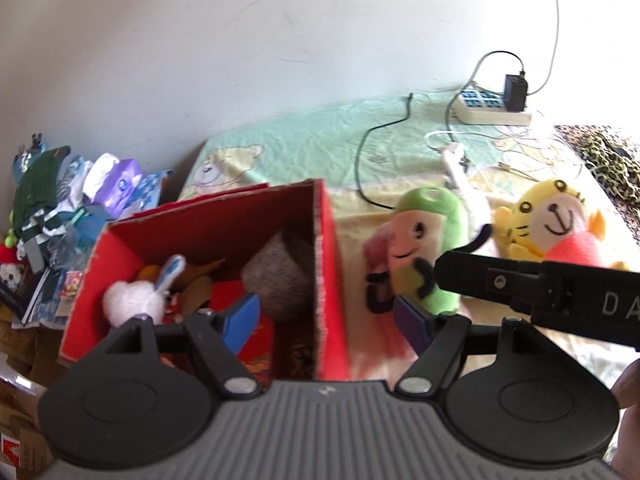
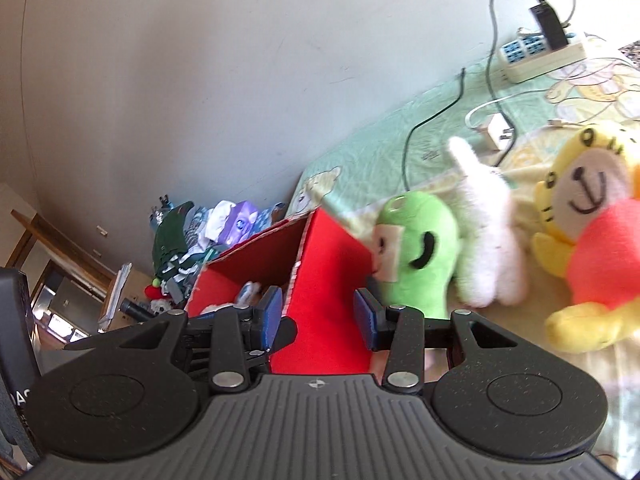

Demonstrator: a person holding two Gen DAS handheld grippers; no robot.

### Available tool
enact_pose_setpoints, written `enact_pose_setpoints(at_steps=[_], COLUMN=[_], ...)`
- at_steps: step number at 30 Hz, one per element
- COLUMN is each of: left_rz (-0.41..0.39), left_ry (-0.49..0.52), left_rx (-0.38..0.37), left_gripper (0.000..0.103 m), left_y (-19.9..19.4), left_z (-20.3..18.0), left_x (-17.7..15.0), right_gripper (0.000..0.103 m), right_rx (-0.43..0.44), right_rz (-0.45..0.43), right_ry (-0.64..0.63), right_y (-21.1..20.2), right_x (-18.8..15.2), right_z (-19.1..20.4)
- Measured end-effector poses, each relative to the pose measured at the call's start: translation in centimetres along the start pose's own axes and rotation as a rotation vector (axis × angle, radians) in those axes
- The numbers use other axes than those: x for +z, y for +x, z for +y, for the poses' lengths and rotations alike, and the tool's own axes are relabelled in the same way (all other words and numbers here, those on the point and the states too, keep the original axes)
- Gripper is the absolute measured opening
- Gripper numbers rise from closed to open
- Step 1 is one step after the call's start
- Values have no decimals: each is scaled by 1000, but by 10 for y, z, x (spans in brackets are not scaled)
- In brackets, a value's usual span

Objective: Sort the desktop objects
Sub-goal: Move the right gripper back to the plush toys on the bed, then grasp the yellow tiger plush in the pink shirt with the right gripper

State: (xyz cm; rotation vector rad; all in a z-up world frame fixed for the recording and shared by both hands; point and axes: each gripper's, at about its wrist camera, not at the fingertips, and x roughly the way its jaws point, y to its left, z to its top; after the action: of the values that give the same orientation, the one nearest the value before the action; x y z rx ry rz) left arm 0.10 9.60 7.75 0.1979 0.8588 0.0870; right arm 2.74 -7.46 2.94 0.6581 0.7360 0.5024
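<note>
Surface: bedsheet (image 1: 304, 140), cables upper right.
Box (image 1: 332, 264): centre frame, already holding toys.
Green plush (image 2: 420, 248): centre, beside box.
Left gripper (image 1: 326, 320): open, empty.
Right gripper (image 2: 318, 316): open, empty (straddling box corner).
Risk: jaws may snag box wall, tipping it.

Legible text: white capitals "DA", cut off by the frame edge, on the black device body (image 1: 580, 300) at right in the left wrist view. Printing on the packets (image 1: 72, 280) left of the red box: too blurred to read.
</note>
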Motion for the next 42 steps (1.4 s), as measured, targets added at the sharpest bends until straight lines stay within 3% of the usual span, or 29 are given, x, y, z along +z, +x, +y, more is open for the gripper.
enact_pose_setpoints(at_steps=[16, 26, 31, 33, 36, 38, 42], left_rz=[48, 98, 99, 114, 159, 193, 241], left_ry=[127, 102, 52, 28, 1, -6, -5], left_rx=[-119, -392, -508, -564, -593, -604, -619], left_gripper=[80, 75, 75, 75, 75, 75, 77], left_y=[16, 45, 59, 69, 87, 100, 121], left_z=[-89, -121, -126, -128, -136, -141, -151], left_x=[7, 3, 17, 22, 25, 26, 28], right_gripper=[44, 48, 50, 51, 53, 55, 56], right_rx=[-104, -222, -238, -201, -232, -268, -260], right_rz=[-89, -153, -195, -246, -295, -271, -191], right_ry=[108, 173, 208, 241, 274, 280, 312], right_y=[-60, -86, -91, -95, -95, -86, -66], right_x=[5, 10, 18, 20, 27, 33, 34], right_z=[-71, -121, -141, -150, -163, -174, -194])
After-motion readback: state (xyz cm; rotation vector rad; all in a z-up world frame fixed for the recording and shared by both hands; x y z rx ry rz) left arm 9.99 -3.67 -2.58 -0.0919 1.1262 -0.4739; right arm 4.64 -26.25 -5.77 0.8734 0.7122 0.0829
